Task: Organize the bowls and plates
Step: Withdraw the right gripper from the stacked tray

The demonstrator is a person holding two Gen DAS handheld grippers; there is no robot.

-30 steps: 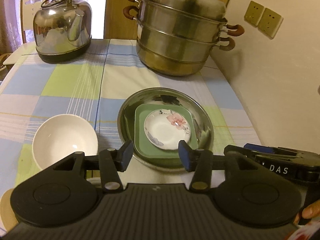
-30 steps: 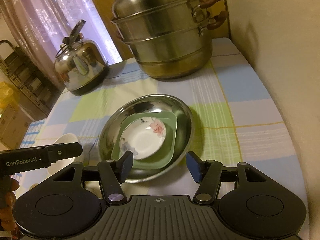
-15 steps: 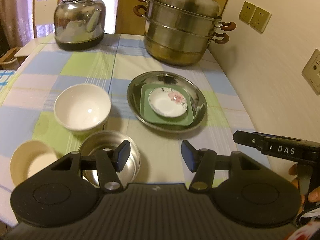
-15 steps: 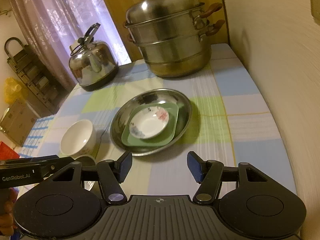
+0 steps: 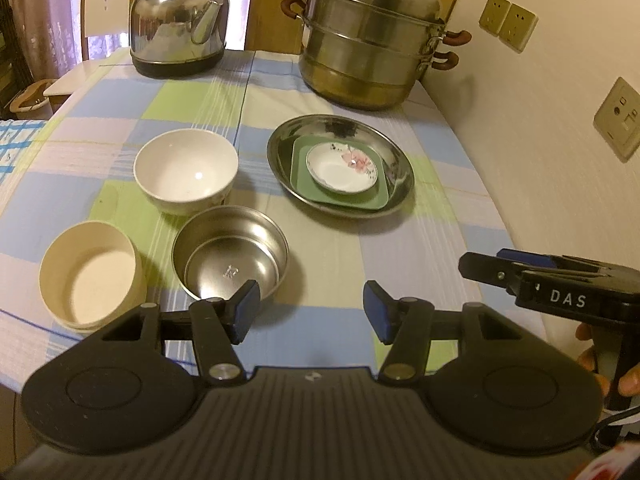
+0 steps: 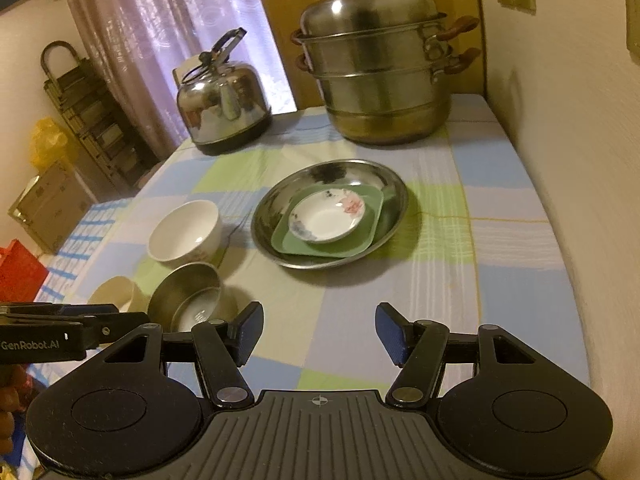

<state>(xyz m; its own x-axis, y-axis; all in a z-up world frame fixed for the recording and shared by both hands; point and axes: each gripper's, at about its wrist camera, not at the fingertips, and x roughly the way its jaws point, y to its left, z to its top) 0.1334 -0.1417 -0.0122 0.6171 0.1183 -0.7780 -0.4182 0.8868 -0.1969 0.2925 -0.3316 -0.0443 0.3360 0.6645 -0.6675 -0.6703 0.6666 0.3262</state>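
Observation:
A steel plate (image 5: 396,164) (image 6: 280,200) holds a green square plate (image 5: 380,196) (image 6: 372,216) with a small flowered white dish (image 5: 340,166) (image 6: 326,216) on top. To its left stand a white bowl (image 5: 186,170) (image 6: 186,230), a steel bowl (image 5: 230,256) (image 6: 186,296) and a cream bowl (image 5: 90,274) (image 6: 118,292). My left gripper (image 5: 310,312) is open and empty above the near table edge, beside the steel bowl. My right gripper (image 6: 318,332) is open and empty, near the front edge; it also shows in the left wrist view (image 5: 552,284).
A steel kettle (image 5: 178,32) (image 6: 222,100) and a tall stacked steamer pot (image 5: 372,44) (image 6: 380,64) stand at the back of the checked tablecloth (image 5: 340,264). A wall with sockets (image 5: 620,120) runs along the right. A chair (image 5: 104,4) stands behind the table.
Both grippers have pulled back and up from the stacked plates. The three bowls on the left have come into view. Both stay open.

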